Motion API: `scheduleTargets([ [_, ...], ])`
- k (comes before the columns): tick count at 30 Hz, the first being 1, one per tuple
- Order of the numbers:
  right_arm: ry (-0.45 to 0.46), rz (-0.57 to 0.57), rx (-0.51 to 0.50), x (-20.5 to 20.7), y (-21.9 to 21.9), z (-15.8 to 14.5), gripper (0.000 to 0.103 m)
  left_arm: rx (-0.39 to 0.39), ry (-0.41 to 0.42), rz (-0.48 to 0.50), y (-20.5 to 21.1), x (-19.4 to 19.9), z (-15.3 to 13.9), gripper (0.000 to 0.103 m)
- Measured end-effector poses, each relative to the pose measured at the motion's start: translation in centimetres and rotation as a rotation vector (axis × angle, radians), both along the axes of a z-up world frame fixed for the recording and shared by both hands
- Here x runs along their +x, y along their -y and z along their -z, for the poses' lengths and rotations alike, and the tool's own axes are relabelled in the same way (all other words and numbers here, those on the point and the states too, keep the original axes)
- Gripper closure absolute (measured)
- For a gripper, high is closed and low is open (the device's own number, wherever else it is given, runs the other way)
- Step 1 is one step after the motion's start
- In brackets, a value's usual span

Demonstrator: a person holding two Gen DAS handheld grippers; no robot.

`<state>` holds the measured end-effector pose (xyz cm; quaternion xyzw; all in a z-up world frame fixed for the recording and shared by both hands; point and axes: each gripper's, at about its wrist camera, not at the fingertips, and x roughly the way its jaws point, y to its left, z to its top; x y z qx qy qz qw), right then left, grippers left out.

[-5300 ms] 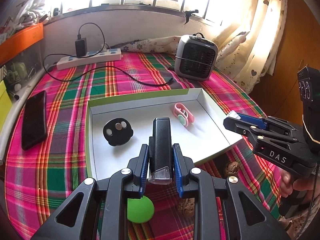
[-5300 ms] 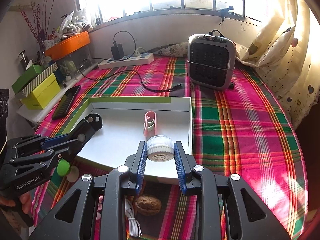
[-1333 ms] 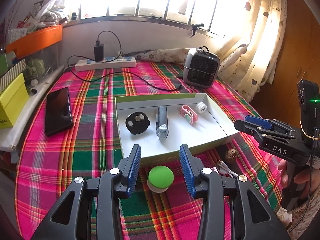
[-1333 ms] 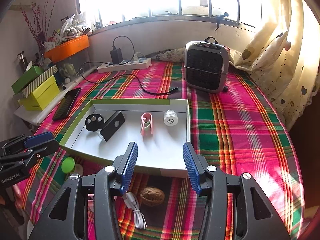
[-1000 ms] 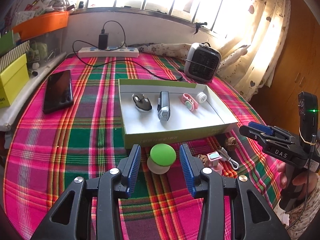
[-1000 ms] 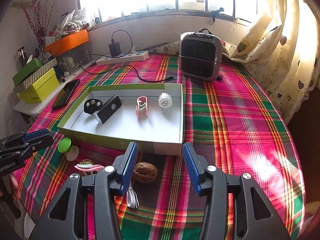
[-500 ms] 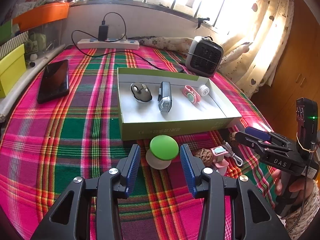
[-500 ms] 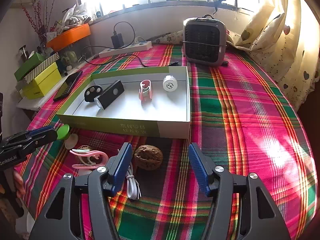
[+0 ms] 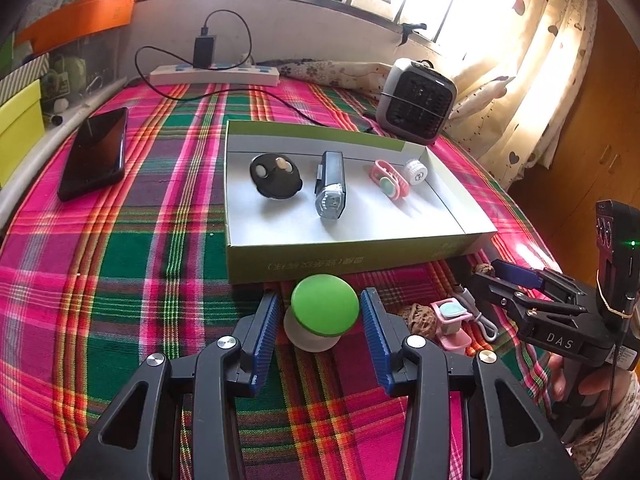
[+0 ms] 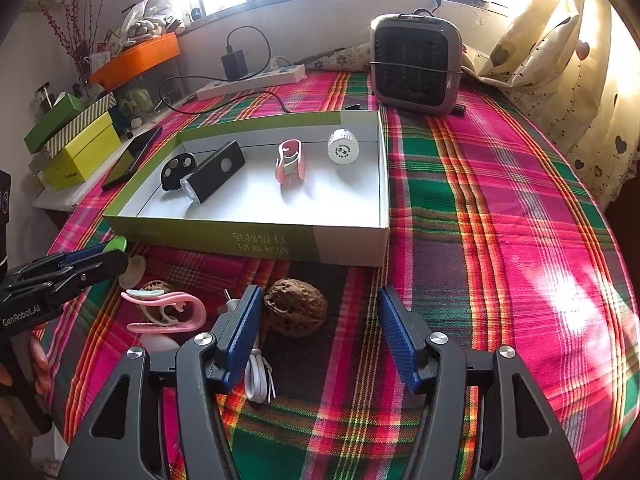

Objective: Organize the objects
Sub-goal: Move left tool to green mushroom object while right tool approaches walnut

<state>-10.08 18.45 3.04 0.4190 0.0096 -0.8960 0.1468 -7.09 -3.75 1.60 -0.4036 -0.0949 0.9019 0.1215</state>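
My left gripper (image 9: 320,320) apart around the green-capped knob (image 9: 324,310) at lower centre, pads not touching, my right gripper (image 10: 320,320) apart, walnut (image 10: 295,306) beside its left pad, tray (image 10: 348,246) above

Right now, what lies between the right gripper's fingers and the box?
In the right wrist view, the walnut lies on the cloth between the right gripper and the box; otherwise bare.
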Motion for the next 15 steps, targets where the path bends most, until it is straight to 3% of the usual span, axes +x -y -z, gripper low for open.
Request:
scheduleTargets([
  [15,0.014,0.012,0.061,-0.29,0.64,0.34,0.044,0.006,0.023,0.008,-0.04,-0.67,0.80,0.063],
])
